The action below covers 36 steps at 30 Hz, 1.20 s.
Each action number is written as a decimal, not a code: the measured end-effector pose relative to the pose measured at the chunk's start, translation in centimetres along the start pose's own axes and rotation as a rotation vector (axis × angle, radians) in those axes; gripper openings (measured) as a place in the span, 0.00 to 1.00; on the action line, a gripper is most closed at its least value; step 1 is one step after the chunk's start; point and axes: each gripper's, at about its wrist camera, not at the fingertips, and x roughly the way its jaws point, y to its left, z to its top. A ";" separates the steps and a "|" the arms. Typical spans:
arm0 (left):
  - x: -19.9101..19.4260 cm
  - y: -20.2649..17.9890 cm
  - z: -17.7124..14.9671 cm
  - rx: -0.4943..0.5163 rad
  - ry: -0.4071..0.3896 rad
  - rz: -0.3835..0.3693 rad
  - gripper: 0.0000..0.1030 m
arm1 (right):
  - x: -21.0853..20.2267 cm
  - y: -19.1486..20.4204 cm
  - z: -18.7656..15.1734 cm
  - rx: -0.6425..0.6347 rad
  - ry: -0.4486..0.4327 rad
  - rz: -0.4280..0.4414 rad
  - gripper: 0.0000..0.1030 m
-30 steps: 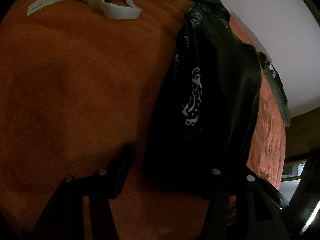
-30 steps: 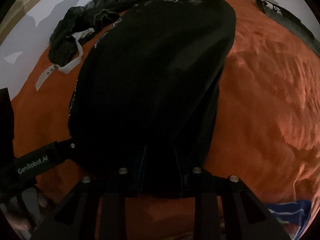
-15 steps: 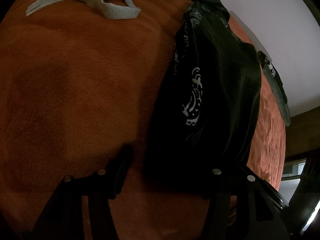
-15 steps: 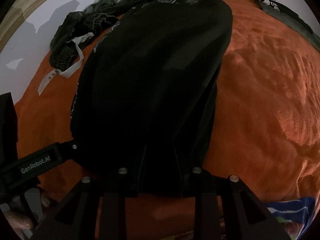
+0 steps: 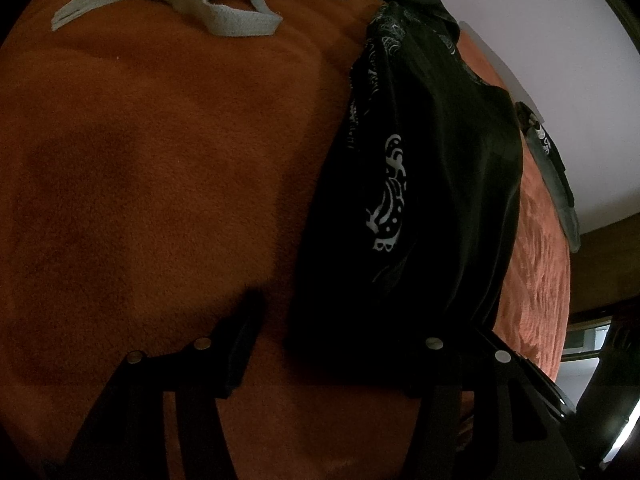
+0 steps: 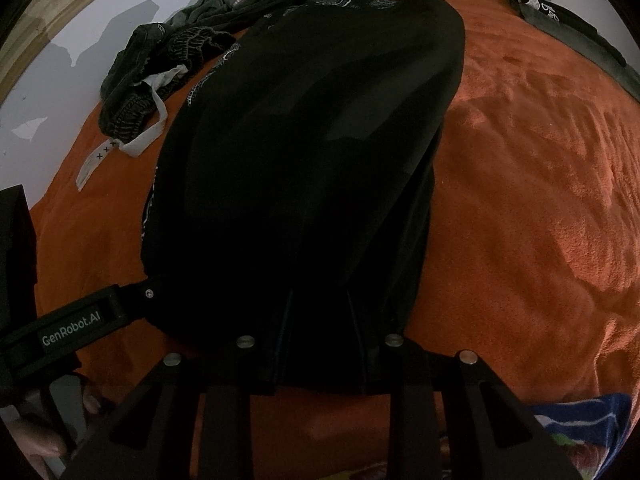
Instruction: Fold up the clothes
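Black garment (image 6: 304, 168), white print along one edge, lies lengthwise mid orange blanket (image 6: 540, 208). Right tongs (image 6: 320, 344) clenched on its near hem, cloth bunched between fingers. Left tongs (image 5: 332, 344) released, spread wide, near corner of garment between them, left finger (image 5: 240, 340) clear of cloth. Crumpled dark clothes (image 6: 160, 72) with white drawstring (image 5: 224, 20) at 11 o'clock. Another dark piece (image 6: 568, 28) at 1 o'clock.

Bare orange blanket (image 5: 160, 200) left of the black garment (image 5: 440, 200); crumpled dark clothes (image 6: 160, 64) at the far edge.
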 end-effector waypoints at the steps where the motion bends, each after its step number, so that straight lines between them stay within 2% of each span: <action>1: 0.0 0.0 0.0 0.000 0.000 0.000 0.57 | 0.0 0.0 0.0 0.000 0.000 0.000 0.25; 36: 0.1 0.1 -0.1 -0.012 0.001 -0.004 0.57 | -0.2 0.0 0.3 0.002 0.003 -0.003 0.25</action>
